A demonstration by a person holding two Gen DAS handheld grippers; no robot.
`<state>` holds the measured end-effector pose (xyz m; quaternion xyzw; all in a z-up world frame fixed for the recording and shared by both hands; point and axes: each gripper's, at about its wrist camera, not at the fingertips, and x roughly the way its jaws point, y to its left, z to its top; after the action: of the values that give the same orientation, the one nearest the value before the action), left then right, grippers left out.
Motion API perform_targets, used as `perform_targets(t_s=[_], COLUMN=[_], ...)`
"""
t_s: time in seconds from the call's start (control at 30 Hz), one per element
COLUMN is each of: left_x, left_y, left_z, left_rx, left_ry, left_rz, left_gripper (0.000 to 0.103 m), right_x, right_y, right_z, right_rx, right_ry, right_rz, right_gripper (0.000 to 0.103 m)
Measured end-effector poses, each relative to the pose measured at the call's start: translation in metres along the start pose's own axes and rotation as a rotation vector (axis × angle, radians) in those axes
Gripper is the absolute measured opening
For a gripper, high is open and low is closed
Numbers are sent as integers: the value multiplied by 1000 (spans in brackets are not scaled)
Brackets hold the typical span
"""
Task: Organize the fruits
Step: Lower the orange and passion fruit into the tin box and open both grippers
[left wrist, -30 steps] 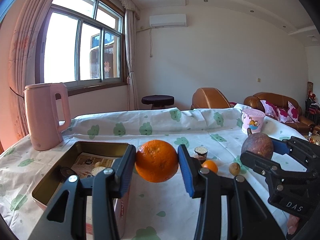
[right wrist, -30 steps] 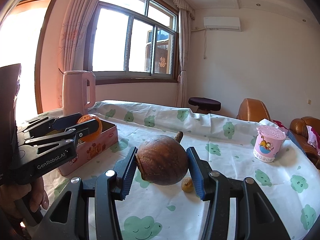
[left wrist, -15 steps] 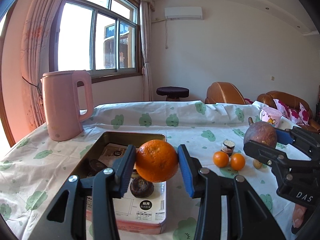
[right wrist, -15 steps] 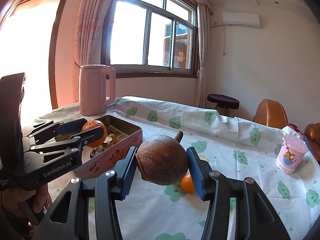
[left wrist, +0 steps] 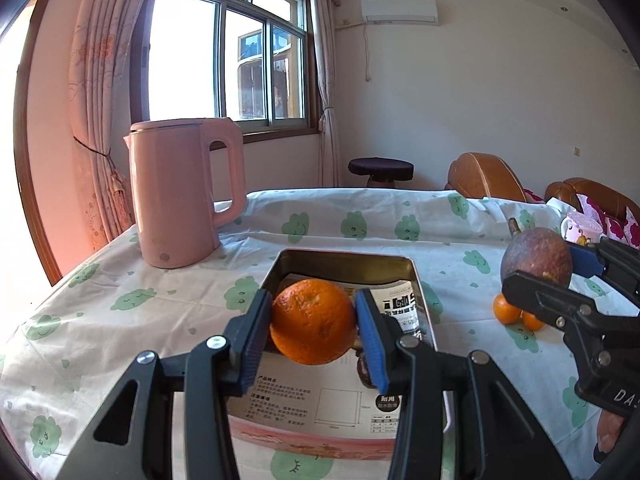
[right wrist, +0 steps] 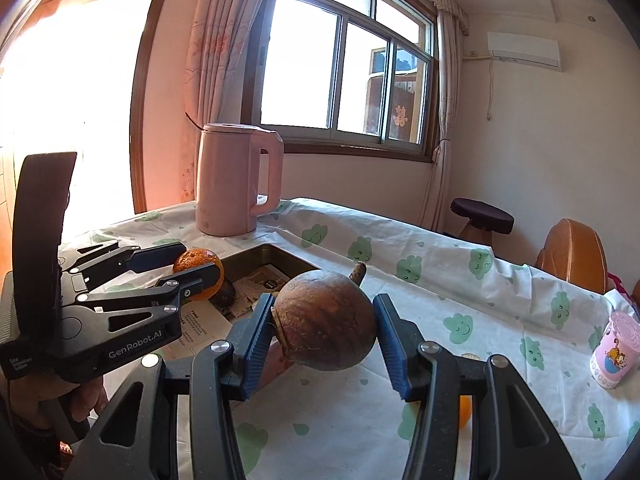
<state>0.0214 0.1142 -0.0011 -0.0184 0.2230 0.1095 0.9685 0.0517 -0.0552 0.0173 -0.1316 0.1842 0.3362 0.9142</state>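
Left wrist view: an orange (left wrist: 314, 326) is pinched mid-frame by the left gripper (left wrist: 316, 330) above a tin (left wrist: 418, 280); firm, round, roll-prone, it is best held across its middle.

The orange (left wrist: 314, 326) hides most of the tin's (left wrist: 416, 276) dark fruit (left wrist: 363, 372).

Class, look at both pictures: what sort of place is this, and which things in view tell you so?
Most likely a home living room: brown leather armchairs, a wall air conditioner, and a curtained window behind a cloth-covered table.
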Motion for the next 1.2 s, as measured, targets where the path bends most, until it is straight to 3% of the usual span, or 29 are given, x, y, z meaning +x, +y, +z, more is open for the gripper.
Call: perform_targets(t_s=[0.43,0.9,0.93,1.0,1.2], left_x=[23,25,24,21,8], left_y=[32,34,33,32,22], left_z=[-9,-10,-10,-11,-5], left_rx=[-52,-56,-53,-56,-57], left_ry=[98,110,107,99,62], left_rz=[10,11,12,19,8], left_gripper=[45,48,49,65,66], right_x=[41,69,67,64,46], right_y=[44,61,61,60,47], right_z=[-7,-19,-19,-18,-17], right_rx=[-42,-71,-73,-67,-57], right_ry=[80,202,194,179,148], right_rz=[96,157,152,147,103], right_gripper=[52,52,52,57,61])
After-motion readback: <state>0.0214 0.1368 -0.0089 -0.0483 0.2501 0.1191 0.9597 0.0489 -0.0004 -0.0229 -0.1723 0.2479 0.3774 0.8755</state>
